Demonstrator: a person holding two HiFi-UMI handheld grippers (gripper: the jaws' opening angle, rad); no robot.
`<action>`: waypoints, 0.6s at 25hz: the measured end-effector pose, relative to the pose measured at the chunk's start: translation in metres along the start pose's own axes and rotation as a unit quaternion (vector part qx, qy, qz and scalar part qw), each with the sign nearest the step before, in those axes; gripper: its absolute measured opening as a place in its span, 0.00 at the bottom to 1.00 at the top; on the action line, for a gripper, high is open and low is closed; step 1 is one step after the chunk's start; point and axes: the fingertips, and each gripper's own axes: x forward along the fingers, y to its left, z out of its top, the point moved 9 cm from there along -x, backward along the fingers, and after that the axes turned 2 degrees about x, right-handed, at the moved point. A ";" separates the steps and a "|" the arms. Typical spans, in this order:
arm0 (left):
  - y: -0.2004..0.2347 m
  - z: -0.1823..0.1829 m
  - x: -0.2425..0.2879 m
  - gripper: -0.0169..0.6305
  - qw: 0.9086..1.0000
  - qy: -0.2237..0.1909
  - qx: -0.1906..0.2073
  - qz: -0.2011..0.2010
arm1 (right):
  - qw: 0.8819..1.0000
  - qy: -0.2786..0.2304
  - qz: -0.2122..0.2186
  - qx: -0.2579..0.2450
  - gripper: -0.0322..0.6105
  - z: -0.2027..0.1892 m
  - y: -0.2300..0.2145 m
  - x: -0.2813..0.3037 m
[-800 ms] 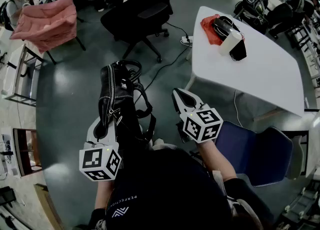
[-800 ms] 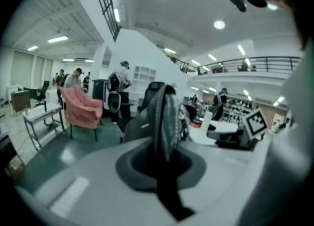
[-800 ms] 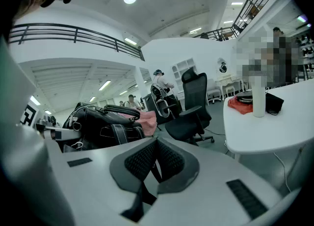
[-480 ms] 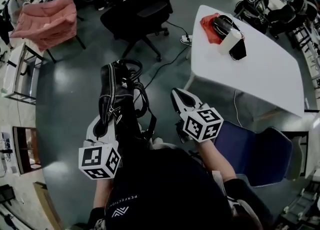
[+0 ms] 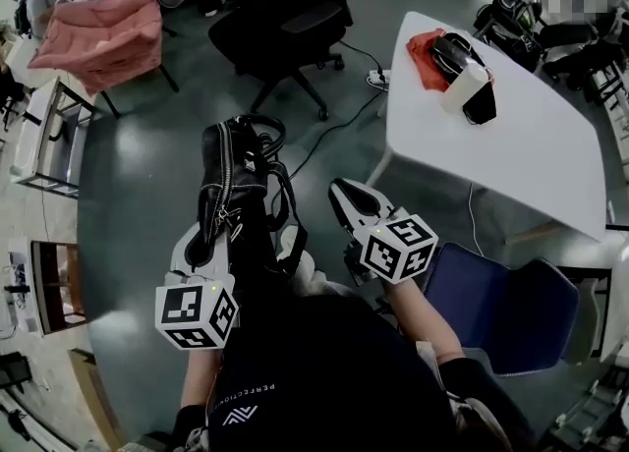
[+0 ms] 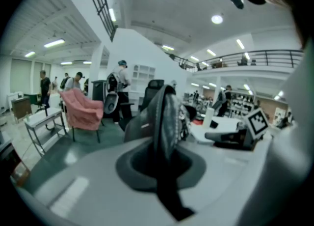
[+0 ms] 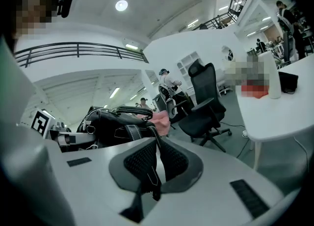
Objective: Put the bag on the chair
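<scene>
Between the pressed-together jaws of the left gripper [image 6: 165, 157] sits one end of the black bag [image 6: 164, 114], pinched tight so that a dark flap of it hangs out below the pads. Seen from the head view, this left gripper [image 5: 201, 244] lies under the bag [image 5: 231, 170], which stretches away from the person, held off the floor [image 5: 138, 195], its zip running lengthwise and its looped handles at the far end. Just to the right, the right gripper [image 7: 158, 144] is closed on a black strap [image 7: 155, 178] with pale stitching; the strap runs up from the pads to the bag [image 7: 113, 122] beside it. From above, the right gripper [image 5: 346, 197] stands near the bag's side, both tools tilted a little downward. Close behind the right gripper, low at the person's right, is a blue chair [image 5: 501, 308]. Beyond it stands a white table [image 5: 531, 155] carrying a red cloth [image 5: 423, 52], a white cylinder [image 5: 467, 84] and some dark items. Further ahead of the bag is a black office chair [image 5: 295, 23], and well off to the left a pink chair [image 5: 103, 37].
</scene>
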 end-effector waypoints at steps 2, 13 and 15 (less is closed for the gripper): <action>0.003 0.001 0.005 0.05 1.000 0.002 -0.001 -0.004 | 1.000 0.009 0.009 -0.002 0.07 -0.001 0.002 0.006; 0.026 0.025 0.063 0.05 0.999 0.002 -0.012 -0.035 | 0.999 0.028 0.039 -0.006 0.22 0.026 -0.011 0.071; 0.038 0.031 0.076 0.05 0.999 0.004 -0.014 -0.036 | 0.999 0.032 0.040 -0.009 0.22 0.033 -0.011 0.091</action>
